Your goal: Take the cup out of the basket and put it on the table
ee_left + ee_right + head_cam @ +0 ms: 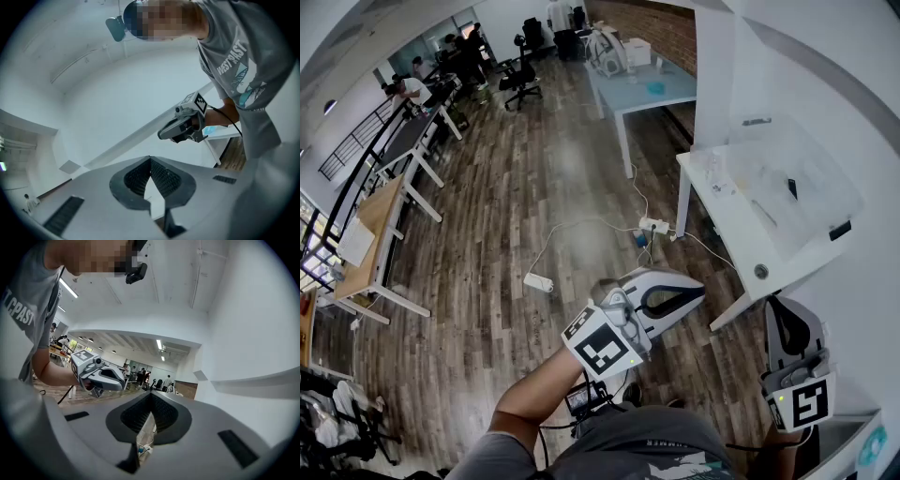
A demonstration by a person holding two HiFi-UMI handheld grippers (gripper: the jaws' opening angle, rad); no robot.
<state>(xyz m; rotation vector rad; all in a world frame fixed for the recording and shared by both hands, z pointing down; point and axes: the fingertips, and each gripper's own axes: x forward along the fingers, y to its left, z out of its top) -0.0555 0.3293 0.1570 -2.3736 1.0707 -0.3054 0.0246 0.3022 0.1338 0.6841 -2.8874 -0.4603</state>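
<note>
A clear plastic basket (811, 202) stands on the white table (727, 220) at the right of the head view. Its contents are blurred, and I cannot make out a cup in it. My left gripper (698, 284) hangs over the wooden floor, left of the table's near corner, jaws shut and empty. My right gripper (778, 305) is held just below that corner, also shut with nothing in it. Seen from the left gripper view, the left gripper (150, 159) points up at a white wall, with the right gripper (185, 126) beyond it. The right gripper (151, 394) faces the left gripper (98, 373).
A power strip (654, 225) and cables lie on the floor by the table leg, with a white adapter (538, 281) further left. A pale blue table (647, 89) stands at the back, desks line the left, and people stand far off. A round pale blue object (872, 445) sits bottom right.
</note>
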